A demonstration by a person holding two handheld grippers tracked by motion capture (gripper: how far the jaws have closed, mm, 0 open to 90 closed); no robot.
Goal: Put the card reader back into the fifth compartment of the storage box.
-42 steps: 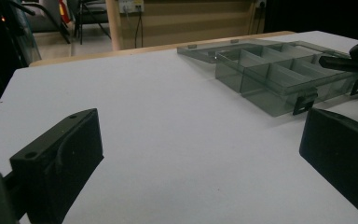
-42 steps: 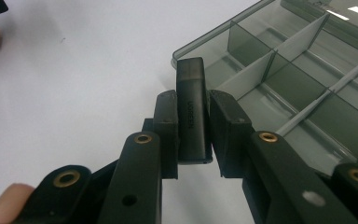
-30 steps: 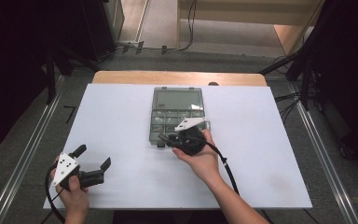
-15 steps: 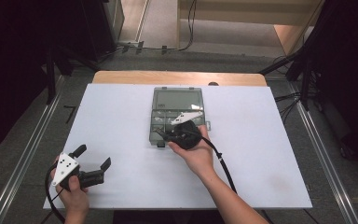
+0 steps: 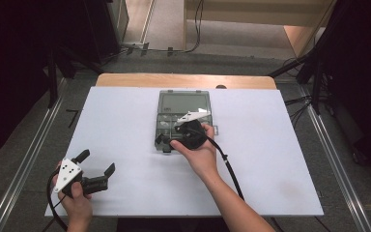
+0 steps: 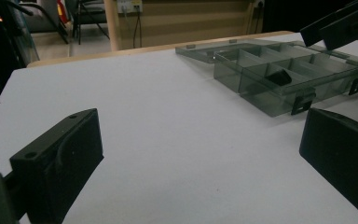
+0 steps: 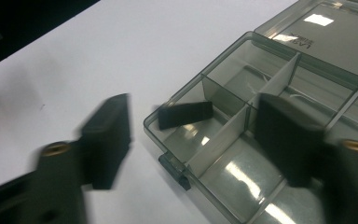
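So the right gripper (image 7: 191, 140) hovers over the near-left corner of the open compartment box (image 7: 279, 84), jaws spread wide and holding nothing. The small black piece (image 7: 185, 114) lies in the corner compartment, between the jaws and just beyond them. The left gripper (image 5: 96, 169) also gapes empty, well apart on the white table (image 5: 125, 121).

Left hand-held gripper (image 5: 96, 170) is held low at the near left, jaws spread wide, gripped by the left hand (image 5: 76, 203). Right hand-held gripper (image 5: 170, 137) is held at centre by the right hand (image 5: 200, 154), forearm extended from near right, jaws parted.
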